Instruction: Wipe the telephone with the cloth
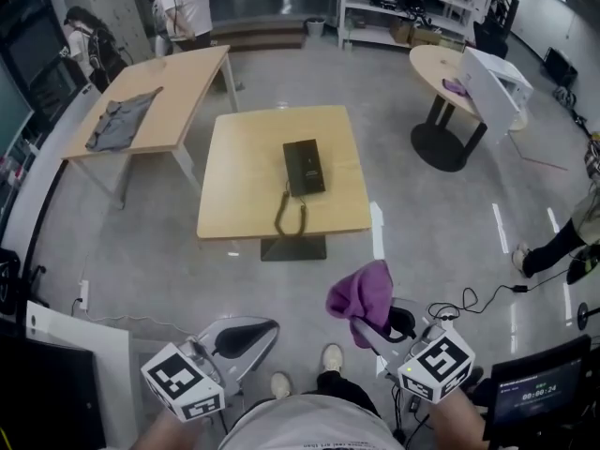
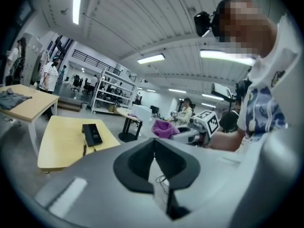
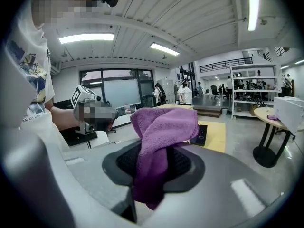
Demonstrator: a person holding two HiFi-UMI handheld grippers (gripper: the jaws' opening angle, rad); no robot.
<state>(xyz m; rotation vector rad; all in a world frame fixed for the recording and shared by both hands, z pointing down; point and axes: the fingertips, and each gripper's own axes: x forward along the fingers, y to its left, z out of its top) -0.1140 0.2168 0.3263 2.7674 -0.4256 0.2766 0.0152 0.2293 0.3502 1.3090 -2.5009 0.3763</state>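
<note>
1. The right hand-held gripper (image 3: 154, 167) was clamped on a purple cloth (image 3: 161, 127), which bunched above its jaws and hung below them
2. The left hand-held gripper (image 2: 154, 161) was closed with its jaws together, holding nothing
3. The black telephone (image 1: 304, 167) lay on the square wooden tabletop (image 1: 244, 176), well apart from both hand-held grippers, with its cord (image 1: 291, 216) curling toward the near edge

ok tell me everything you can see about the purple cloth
The purple cloth looks like soft, fluffy microfibre, plain with no print. It is pinched in the shut right tool: a bunched, folded mass sticks out past the jaws and a short tail hangs behind them. It is held in the air, well short of the table with the telephone, touching only the tool.
</note>
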